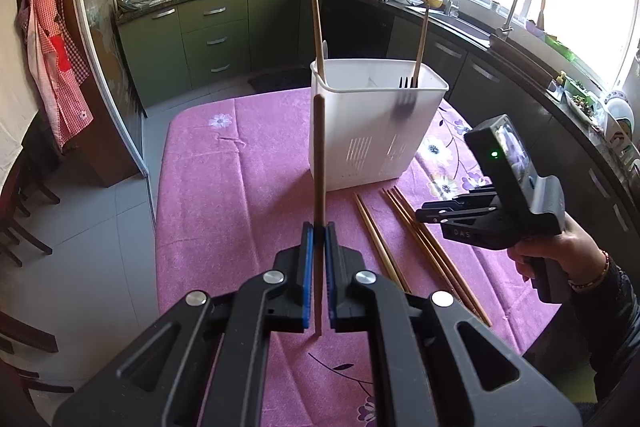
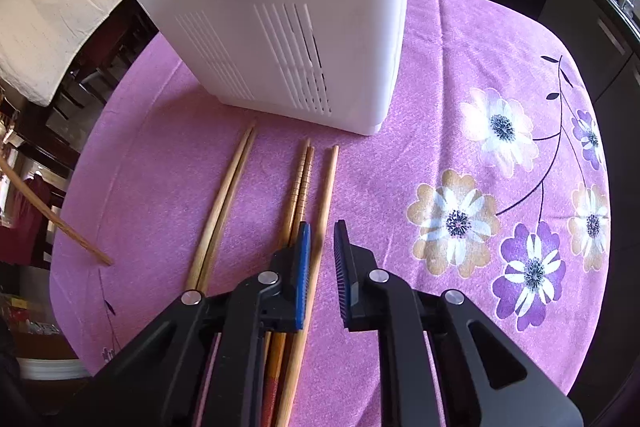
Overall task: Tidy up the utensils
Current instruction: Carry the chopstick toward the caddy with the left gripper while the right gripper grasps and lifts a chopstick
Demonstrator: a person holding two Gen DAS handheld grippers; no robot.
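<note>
— Two tongs; what grips?
— Left tongs (image 1: 319, 241) clamp one chopstick (image 1: 319, 163), long axis pointing twelve o'clock toward the utensil holder (image 1: 372, 131). Right tongs (image 2: 322, 239) stand narrowly apart astride a chopstick on the worktop (image 2: 400, 187), pointing twelve o'clock.

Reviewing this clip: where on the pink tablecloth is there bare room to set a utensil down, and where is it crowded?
Free: the cloth left of the white caddy, out to the table edge, and the flowered stretch right of the right gripper. Crowded: the strip before the caddy, where loose chopsticks lie side by side.
</note>
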